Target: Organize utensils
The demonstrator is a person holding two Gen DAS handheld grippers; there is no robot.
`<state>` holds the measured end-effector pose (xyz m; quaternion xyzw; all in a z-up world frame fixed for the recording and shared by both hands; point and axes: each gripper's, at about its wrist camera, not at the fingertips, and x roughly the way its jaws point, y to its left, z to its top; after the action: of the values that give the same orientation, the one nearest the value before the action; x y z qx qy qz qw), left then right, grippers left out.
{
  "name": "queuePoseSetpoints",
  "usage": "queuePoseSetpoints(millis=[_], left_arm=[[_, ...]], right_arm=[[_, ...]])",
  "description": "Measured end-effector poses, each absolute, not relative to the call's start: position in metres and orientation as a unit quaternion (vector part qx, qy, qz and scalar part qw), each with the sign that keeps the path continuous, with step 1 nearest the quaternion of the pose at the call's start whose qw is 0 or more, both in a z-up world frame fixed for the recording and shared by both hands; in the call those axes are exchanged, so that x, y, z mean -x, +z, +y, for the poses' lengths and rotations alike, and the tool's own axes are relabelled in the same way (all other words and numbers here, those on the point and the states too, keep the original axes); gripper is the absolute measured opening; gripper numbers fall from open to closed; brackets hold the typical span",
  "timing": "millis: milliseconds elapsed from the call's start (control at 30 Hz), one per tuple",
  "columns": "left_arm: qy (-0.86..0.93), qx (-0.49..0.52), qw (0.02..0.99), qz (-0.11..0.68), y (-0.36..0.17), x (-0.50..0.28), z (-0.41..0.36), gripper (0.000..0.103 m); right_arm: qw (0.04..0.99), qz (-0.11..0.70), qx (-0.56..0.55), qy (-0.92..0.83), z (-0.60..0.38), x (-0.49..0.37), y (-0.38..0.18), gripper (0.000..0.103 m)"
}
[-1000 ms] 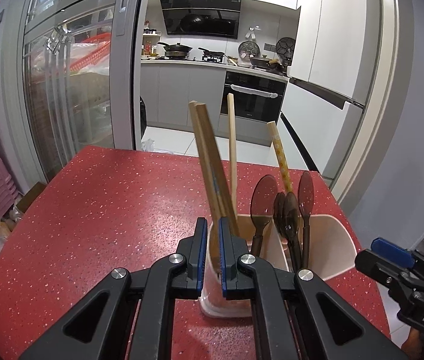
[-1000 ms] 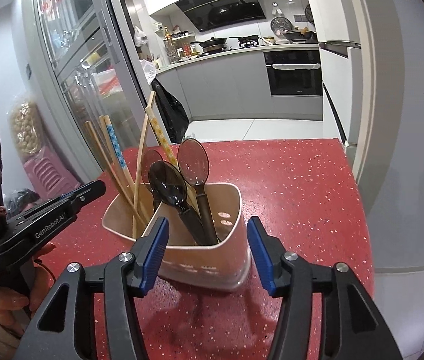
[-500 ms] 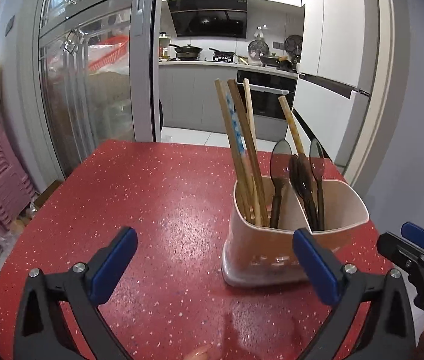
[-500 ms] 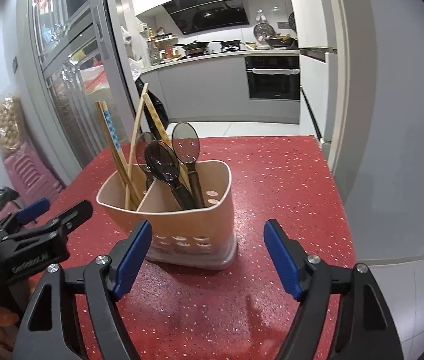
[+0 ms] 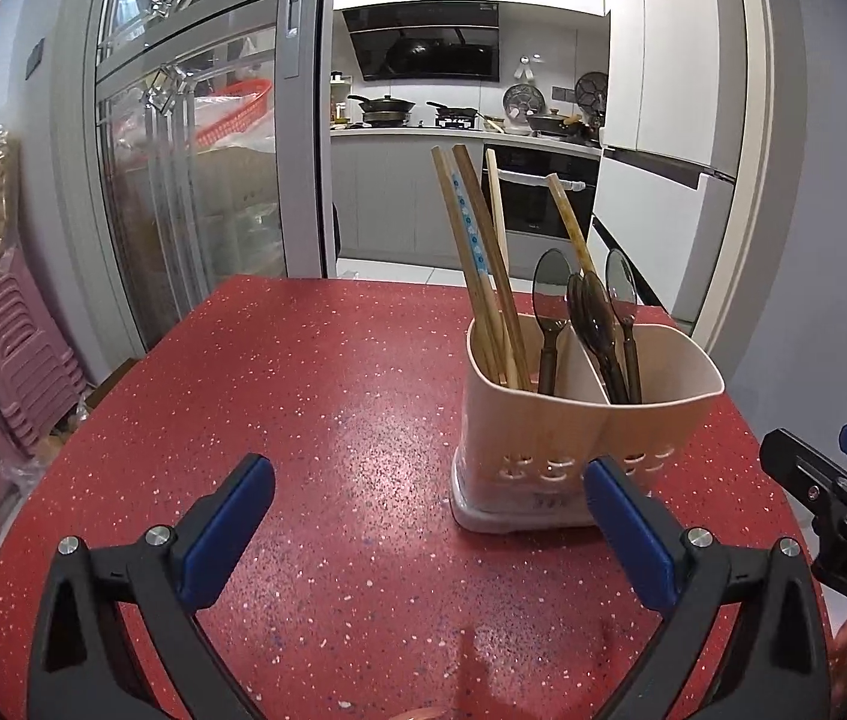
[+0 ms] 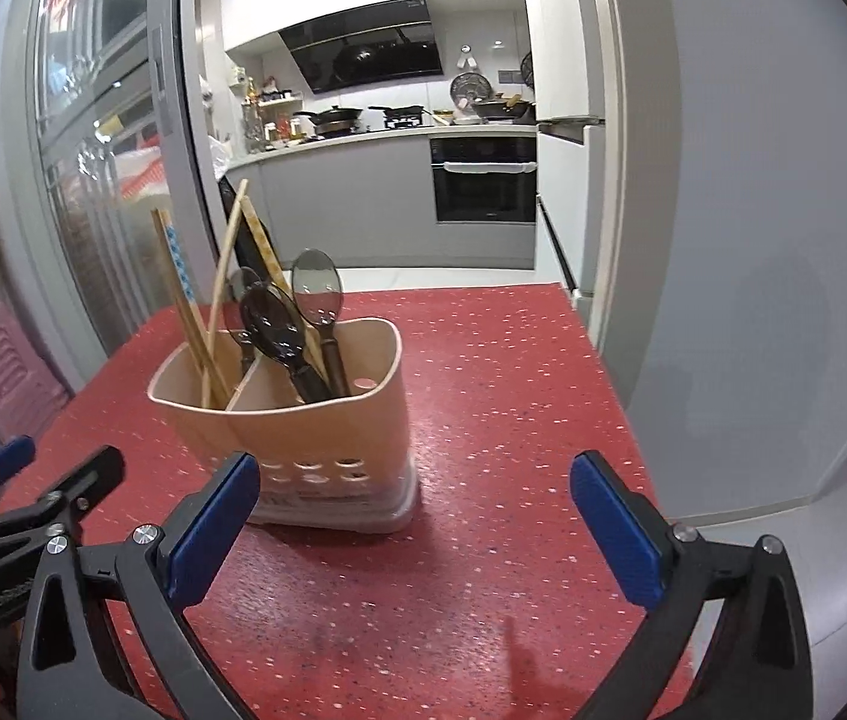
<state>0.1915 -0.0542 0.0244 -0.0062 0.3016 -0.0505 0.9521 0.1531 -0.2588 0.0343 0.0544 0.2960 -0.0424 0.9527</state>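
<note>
The left gripper (image 5: 429, 498), earlier clamped near the wooden chopsticks (image 5: 477, 264), stood wide and empty; the right gripper (image 6: 414, 501) had just opened wide, backed off the beige divided plastic utensil holder (image 6: 327, 420) on the red speckled table (image 5: 333, 396).

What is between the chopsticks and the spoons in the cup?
In the right wrist view, a thin divider wall of the holder stands between most chopsticks and most spoons; one spoon sits on the chopstick side.

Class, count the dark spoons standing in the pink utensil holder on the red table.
3, possibly more hidden. One spoon stands by the chopsticks in the holder's left compartment. A second and third overlap in the right compartment.
</note>
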Motion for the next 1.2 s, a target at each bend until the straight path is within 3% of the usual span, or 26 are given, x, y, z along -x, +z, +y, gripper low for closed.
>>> queuePoseSetpoints(millis=[1200], left_arm=[[-0.033, -0.005, 0.961, 0.276, 0.013, -0.142, -0.042, 0.103]], right_arm=[[0.960, 0.275, -0.037, -0.026, -0.245, -0.126, 0.004, 0.103]])
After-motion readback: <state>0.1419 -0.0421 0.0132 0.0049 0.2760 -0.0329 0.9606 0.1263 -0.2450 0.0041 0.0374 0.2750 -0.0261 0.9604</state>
